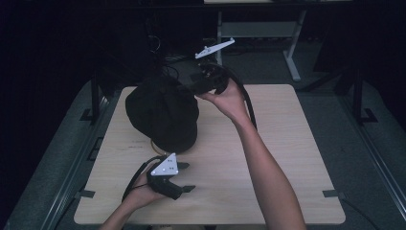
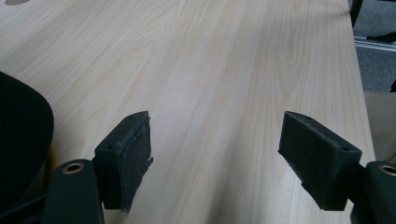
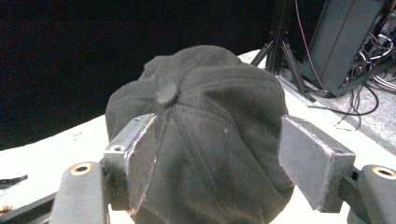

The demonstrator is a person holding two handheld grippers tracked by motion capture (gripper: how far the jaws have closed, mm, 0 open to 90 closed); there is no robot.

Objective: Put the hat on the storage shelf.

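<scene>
A black cap (image 1: 163,115) sits domed on a tan base at the back left of the wooden table (image 1: 287,143). My right gripper (image 1: 198,84) hovers at the cap's far right side. Its jaws stand open in the right gripper view (image 3: 215,163), with the cap's crown (image 3: 205,130) just beyond them and nothing pinched. My left gripper (image 1: 186,177) is low near the table's front, just in front of the cap. It is open (image 2: 215,158) over bare wood, and the cap's edge (image 2: 18,140) lies at its left.
The table's right half is bare wood up to its right edge (image 2: 359,70). Behind the table stand a white desk leg (image 1: 292,52), black equipment (image 3: 345,42) and loose cables (image 3: 364,100) on the floor. Dark frame rails run along both sides.
</scene>
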